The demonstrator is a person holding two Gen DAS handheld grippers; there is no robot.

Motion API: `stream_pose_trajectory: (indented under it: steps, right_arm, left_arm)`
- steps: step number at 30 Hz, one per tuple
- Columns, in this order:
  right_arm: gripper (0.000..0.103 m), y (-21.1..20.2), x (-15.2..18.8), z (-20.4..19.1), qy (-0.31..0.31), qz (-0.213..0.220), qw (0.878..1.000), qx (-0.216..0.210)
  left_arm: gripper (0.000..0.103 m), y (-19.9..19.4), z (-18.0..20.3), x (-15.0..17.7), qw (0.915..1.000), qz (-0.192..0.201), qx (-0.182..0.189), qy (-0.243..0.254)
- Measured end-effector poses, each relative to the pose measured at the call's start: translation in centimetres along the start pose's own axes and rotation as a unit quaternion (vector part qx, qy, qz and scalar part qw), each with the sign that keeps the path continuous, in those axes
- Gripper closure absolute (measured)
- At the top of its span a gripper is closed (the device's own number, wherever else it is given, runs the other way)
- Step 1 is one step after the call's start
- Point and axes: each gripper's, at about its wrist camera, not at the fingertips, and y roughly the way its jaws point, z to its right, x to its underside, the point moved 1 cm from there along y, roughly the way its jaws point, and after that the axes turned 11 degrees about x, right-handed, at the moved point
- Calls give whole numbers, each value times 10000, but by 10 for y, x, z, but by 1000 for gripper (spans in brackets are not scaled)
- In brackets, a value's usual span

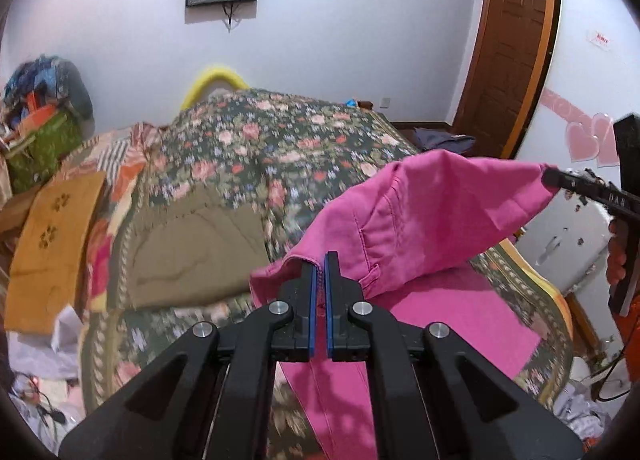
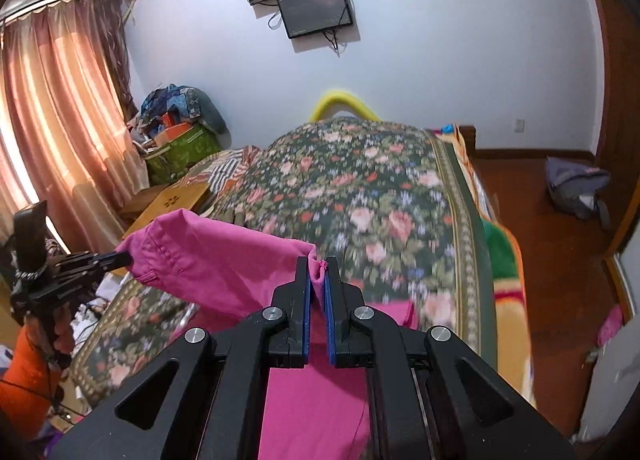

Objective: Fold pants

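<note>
Pink cotton pants [image 1: 420, 212] hung stretched between my two grippers, lifted above the floral quilt [image 1: 248, 148] on the bed, while their lower part trailed flat on the quilt near the bed's right edge. My left gripper [image 1: 319, 260] was clamped on one end of the raised edge, its blue pads pressed together with a small fold of pink cloth pinched between them. My right gripper [image 2: 318, 262] was likewise closed on the other end, a crumpled tuft of fabric poking up between its pads. From the left wrist view I could see the right gripper's tip biting the far corner of that edge; from the right wrist view the left gripper held its own corner over the bed's left side.

I judged the risks to be these. Each hold took in only a thin pinch close to the fabric's edge, so a sharp tug or a pull apart could have slipped the cloth free and dropped one corner. The span sagged between my hands, and if I had laid it down unevenly the fold would have landed crooked on the trailing part. The quilt itself was rumpled, with an olive lining [image 1: 192, 240] turned up near the left side, so the pants might have settled with creases.
</note>
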Motion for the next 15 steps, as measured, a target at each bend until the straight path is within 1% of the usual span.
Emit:
stream_pose_trajectory:
  steps: [2, 5, 7, 9, 11, 15]
  right_arm:
    - [98, -6, 14, 0, 15, -98, 9999, 20]
    - [98, -13, 34, 1, 25, -254, 9997, 55]
    - [98, -17, 50, 2, 112, -404, 9991, -32]
    - [98, -19, 66, 3, 178, -524, 9985, -30]
    - [98, -19, 82, 1, 178, -638, 9978, 58]
    - [98, -16, 114, 0, 221, -956, 9952, 35]
  left_arm:
    - [100, -6, 2, 15, 10000, -17, 66, -11]
    - [100, -14, 10, 40, 9999, -87, 11, 71]
    - [100, -17, 14, 54, 9998, -144, 33, 91]
    - [100, -19, 18, 74, 9996, -272, 90, 67]
    - [100, -19, 21, 88, 9991, -415, 39, 94]
    - [100, -18, 27, 111, 9976, -681, -13, 155]
